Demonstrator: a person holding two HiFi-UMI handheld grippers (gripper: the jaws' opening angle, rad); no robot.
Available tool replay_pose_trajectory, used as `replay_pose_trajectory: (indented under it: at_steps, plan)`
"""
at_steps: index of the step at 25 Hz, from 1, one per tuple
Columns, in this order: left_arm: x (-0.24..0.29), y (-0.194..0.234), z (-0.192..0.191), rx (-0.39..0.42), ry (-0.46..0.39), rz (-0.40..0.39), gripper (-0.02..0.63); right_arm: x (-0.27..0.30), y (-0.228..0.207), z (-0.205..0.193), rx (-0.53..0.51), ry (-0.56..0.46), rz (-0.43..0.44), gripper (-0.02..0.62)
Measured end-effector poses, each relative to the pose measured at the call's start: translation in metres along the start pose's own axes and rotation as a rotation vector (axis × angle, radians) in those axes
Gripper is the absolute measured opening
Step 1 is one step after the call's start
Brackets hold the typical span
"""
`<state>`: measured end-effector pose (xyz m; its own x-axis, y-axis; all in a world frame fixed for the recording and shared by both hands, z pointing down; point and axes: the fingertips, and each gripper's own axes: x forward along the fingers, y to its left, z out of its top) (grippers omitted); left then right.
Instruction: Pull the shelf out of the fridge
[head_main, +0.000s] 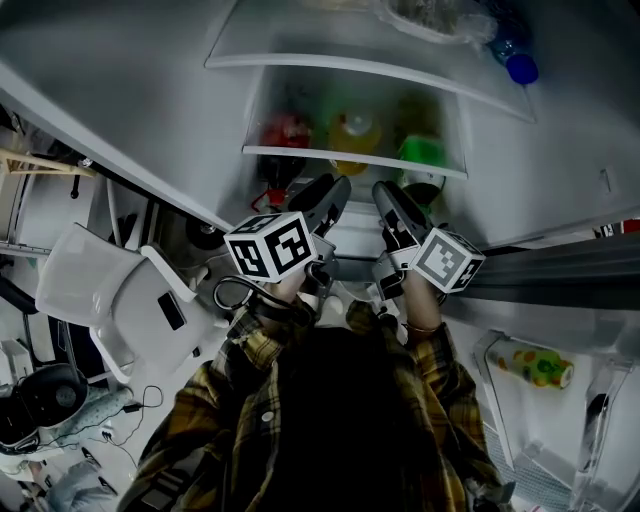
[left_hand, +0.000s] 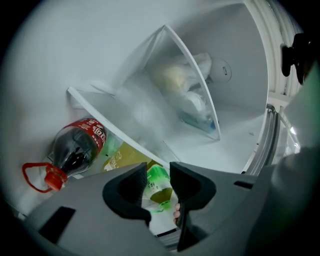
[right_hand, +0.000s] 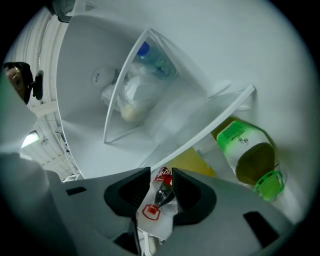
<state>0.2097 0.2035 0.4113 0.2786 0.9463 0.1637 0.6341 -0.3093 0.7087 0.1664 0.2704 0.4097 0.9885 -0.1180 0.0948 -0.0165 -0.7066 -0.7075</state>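
The fridge's glass shelf (head_main: 355, 160) has a white front rim (left_hand: 115, 125) (right_hand: 210, 130). Under it lie a cola bottle (head_main: 285, 130) (left_hand: 75, 147), a yellow bottle (head_main: 355, 130) and a green-capped tea bottle (head_main: 420, 150) (right_hand: 250, 155). My left gripper (head_main: 335, 190) (left_hand: 159, 182) and right gripper (head_main: 385, 192) (right_hand: 161, 189) point side by side at the rim's middle, just short of it. Both are open, with nothing between the pads. Through the gaps I only see the far tea bottle (left_hand: 156, 175) and cola bottle (right_hand: 163, 176).
A higher glass shelf (head_main: 340, 65) (left_hand: 192, 85) carries a plastic bag (right_hand: 132, 95) and a blue-capped bottle (head_main: 520, 65). The open fridge door's rack at lower right holds a bottle (head_main: 535, 365). A white chair (head_main: 130, 300) stands at left, outside the fridge.
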Motion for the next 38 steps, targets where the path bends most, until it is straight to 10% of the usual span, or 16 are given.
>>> replay_pose_trajectory:
  at_steps: [38]
  plan:
    - [0.057, 0.028, 0.026, -0.445, -0.1, -0.03, 0.166, 0.054, -0.024, 0.026, 0.472, -0.105, 0.079, 0.141]
